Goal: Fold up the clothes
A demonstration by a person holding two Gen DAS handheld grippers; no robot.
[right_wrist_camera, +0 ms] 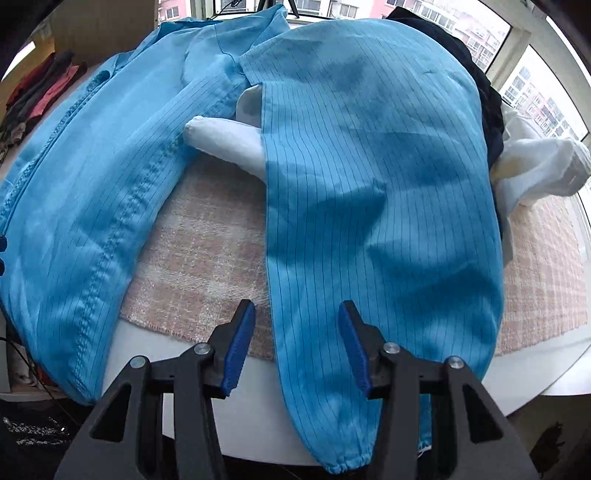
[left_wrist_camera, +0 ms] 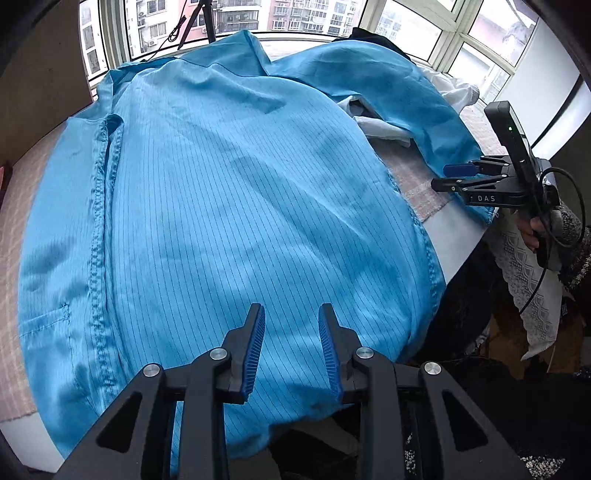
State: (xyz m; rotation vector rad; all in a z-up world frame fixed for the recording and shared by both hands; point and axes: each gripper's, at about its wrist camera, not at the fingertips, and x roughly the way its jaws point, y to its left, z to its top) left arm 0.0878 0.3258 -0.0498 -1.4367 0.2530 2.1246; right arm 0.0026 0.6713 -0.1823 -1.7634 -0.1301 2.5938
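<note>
A blue pinstriped coat (left_wrist_camera: 229, 206) lies spread flat on the table, its hem hanging over the near edge. My left gripper (left_wrist_camera: 291, 314) is open and empty just above the coat's lower body. The coat's right sleeve (right_wrist_camera: 376, 206) lies stretched toward me, its elastic cuff (right_wrist_camera: 343, 467) hanging over the table edge. My right gripper (right_wrist_camera: 297, 310) is open and empty over the sleeve's left edge near the cuff. It also shows in the left wrist view (left_wrist_camera: 448, 177), at the table's right side. The coat body (right_wrist_camera: 92, 192) lies left of the sleeve.
A pink checked cloth (right_wrist_camera: 199, 266) covers the white table (right_wrist_camera: 546, 384). White garments (right_wrist_camera: 535, 166) and a dark garment (right_wrist_camera: 484, 92) lie piled behind the sleeve. A white cloth (right_wrist_camera: 225, 140) pokes out from under it. Folded dark red clothes (right_wrist_camera: 40, 92) sit far left. Windows (left_wrist_camera: 295, 14) are behind.
</note>
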